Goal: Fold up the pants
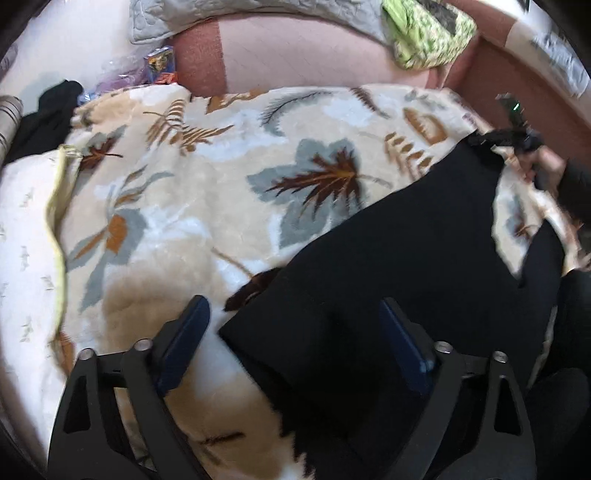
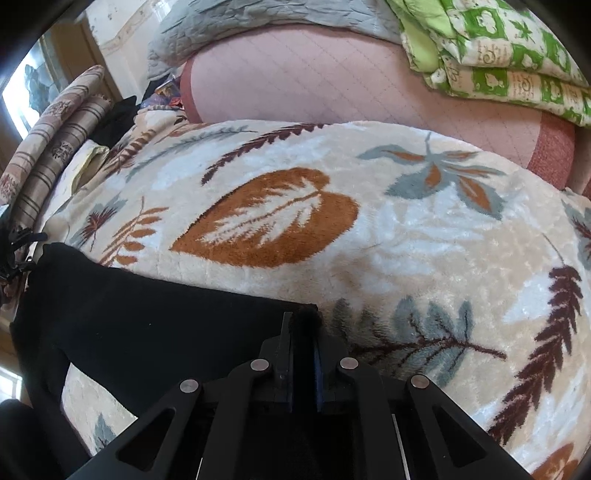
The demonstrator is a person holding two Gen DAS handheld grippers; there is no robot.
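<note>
Black pants [image 1: 399, 251] lie on a cream blanket with leaf prints [image 1: 192, 206]. In the left wrist view my left gripper [image 1: 295, 314] is open, its fingers wide apart, just above the near corner of the pants. My right gripper [image 1: 491, 142] shows at the far right of that view, pinching the far corner of the pants. In the right wrist view my right gripper [image 2: 303, 325] is shut on a corner of the black pants [image 2: 147, 325], which stretch away to the left over the blanket [image 2: 406, 240].
A pink mattress [image 1: 303, 51] lies beyond the blanket. A green patterned quilt [image 2: 509, 55] and a grey quilt [image 2: 258, 18] are at the back. Dark clothing [image 1: 48, 110] and striped rolled bedding [image 2: 55, 147] lie at the left. A colourful box [image 1: 160, 66] sits at the back left.
</note>
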